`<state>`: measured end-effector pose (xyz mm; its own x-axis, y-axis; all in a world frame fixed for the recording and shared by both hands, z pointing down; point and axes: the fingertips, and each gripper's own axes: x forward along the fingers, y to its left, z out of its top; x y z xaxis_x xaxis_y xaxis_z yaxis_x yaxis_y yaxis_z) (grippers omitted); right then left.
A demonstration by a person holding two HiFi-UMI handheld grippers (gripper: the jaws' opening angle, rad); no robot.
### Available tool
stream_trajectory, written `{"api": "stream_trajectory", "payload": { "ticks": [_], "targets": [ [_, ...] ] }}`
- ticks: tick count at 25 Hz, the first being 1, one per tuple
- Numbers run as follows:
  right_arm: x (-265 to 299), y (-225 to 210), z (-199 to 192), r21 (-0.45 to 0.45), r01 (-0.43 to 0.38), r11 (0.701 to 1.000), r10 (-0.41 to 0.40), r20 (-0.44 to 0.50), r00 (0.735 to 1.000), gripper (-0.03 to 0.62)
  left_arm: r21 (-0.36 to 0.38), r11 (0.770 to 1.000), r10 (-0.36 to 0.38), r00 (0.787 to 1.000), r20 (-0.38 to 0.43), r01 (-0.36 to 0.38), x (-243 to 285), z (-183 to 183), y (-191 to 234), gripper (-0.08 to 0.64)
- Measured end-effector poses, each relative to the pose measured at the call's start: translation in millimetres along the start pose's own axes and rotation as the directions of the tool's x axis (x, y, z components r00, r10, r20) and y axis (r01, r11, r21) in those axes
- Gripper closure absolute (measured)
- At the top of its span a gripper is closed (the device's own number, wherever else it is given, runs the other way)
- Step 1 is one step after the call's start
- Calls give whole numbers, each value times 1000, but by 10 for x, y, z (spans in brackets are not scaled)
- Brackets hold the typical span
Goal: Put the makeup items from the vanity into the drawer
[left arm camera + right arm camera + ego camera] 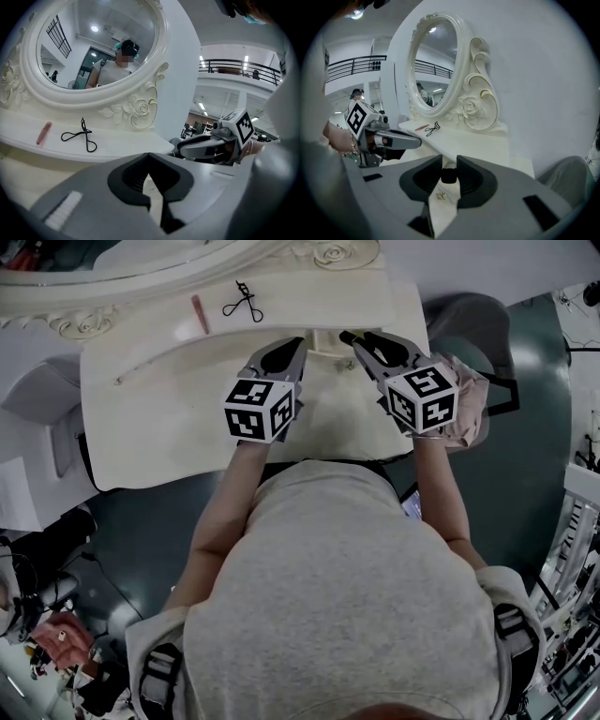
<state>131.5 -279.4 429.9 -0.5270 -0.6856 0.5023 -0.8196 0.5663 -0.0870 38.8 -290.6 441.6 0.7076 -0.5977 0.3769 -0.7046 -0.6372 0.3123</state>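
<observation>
On the cream vanity's raised shelf lie a pink stick and a black eyelash curler; both also show in the left gripper view, the pink stick left of the curler. My right gripper is shut on a small black makeup item, held just in front of the shelf's edge above a gold knob. Close to its left, my left gripper has its tips together and nothing between them.
An ornate oval mirror rises behind the shelf. A grey chair and a pinkish cloth are right of the vanity. Cluttered gear lies on the floor at the left and right.
</observation>
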Motion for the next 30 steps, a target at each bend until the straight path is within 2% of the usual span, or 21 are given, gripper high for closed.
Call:
{"api": "stream_trajectory", "payload": {
  "ticks": [11,19,25,30],
  "targets": [
    [256,-17,-199,58,-75,995,81,-106,991,488,-37,999,15,999,-31,-16,101,-145,59,551],
    [381,31,-277,49,-128,991,135,-187,973,486,-55,998,34,999,-30,-35,113,-169,135,551],
    [400,68,-360,-79,-166,983,139,-277,951,486,-65,997,33,999,-24,-35,110,-171,139,551],
    [400,71,-365,-86,-183,979,150,-296,943,486,-69,997,39,999,-18,-40,98,-151,163,551]
  ]
}}
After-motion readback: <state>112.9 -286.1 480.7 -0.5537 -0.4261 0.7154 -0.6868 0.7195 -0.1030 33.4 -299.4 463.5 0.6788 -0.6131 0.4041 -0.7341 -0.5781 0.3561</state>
